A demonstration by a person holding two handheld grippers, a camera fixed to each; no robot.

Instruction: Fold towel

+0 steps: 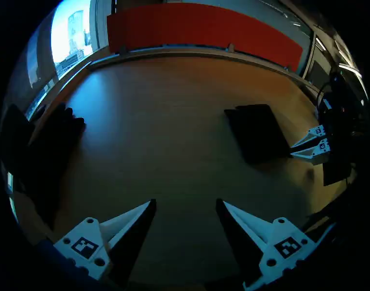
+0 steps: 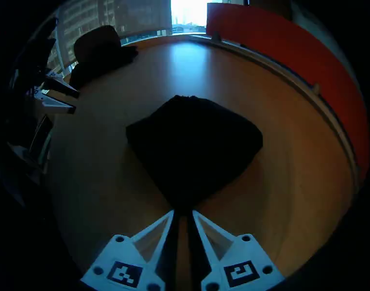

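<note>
A dark towel lies folded on the wooden table, one corner pointing toward me in the right gripper view. My right gripper is shut on that near corner, its white fingers almost touching. From the left gripper view the towel is a dark rectangle at the right of the table, and the right gripper pinches its right edge. My left gripper hangs open over bare wood with nothing between its fingers. It appears far off as the left gripper in the right gripper view.
A red partition panel runs along the table's far edge. A dark chair stands by the windows, and the same dark chair shows at the table's left side. Dark equipment sits beyond the right edge.
</note>
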